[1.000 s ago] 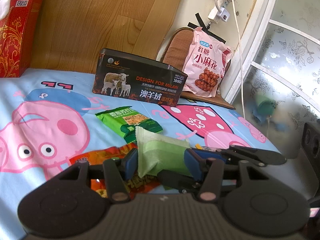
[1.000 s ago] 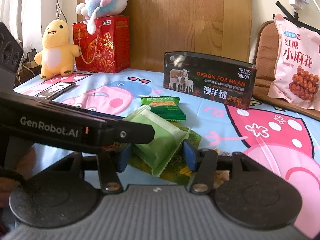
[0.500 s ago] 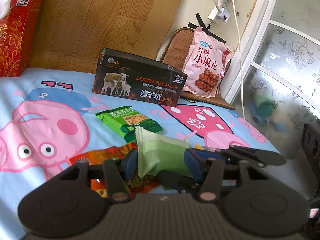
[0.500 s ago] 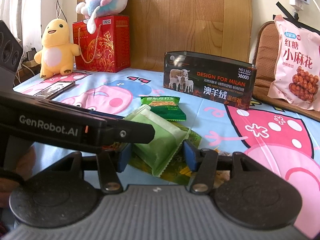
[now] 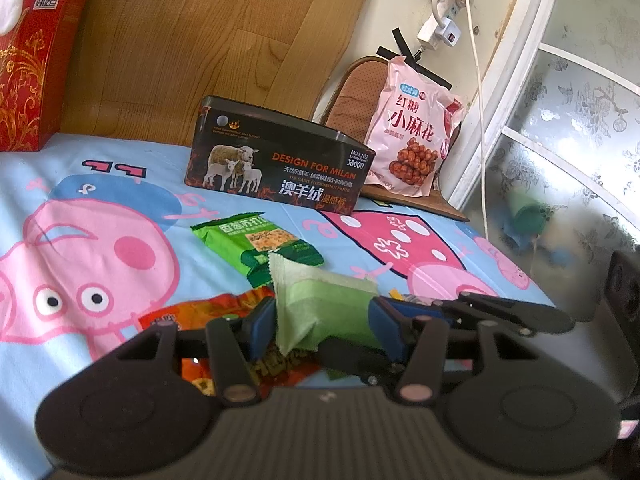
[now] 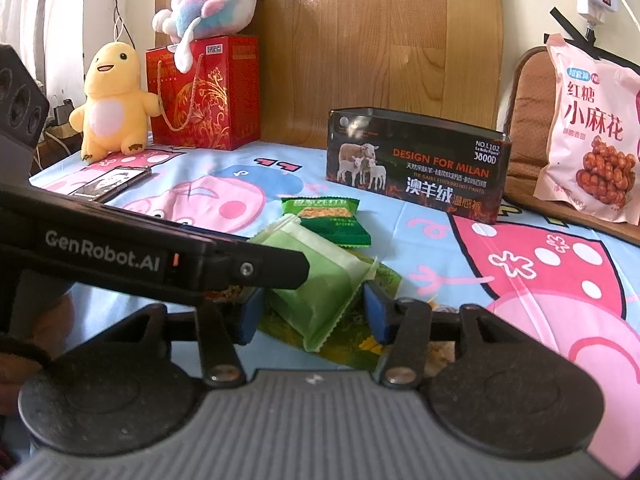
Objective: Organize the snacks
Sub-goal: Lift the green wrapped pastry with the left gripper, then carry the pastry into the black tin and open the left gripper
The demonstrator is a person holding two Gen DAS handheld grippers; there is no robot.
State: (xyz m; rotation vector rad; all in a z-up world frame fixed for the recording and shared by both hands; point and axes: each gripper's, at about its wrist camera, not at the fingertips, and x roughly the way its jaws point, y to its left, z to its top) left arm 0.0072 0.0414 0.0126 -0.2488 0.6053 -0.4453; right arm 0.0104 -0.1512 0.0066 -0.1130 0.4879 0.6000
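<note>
Both grippers met over the bedsheet (image 5: 120,184), the left gripper (image 5: 322,322) pinching the pale green packet (image 5: 320,304) while the right gripper's (image 6: 312,312) jaws, just closing, flanked it, contact unclear.

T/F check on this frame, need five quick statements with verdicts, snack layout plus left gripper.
1. The pink snack bag leans upright against the brown cushion. True.
2. The yellow plush sits on top of the red gift box. False: it stands on the bedsheet beside the box; the pastel plush lies on top.
3. The dark green cracker packet lies flat in front of the sheep-print tin. True.
4. The phone lies next to the pink snack bag. False: it lies by the yellow plush, at the opposite side.
5. The light green packet sits between the fingers of the left gripper. True.
</note>
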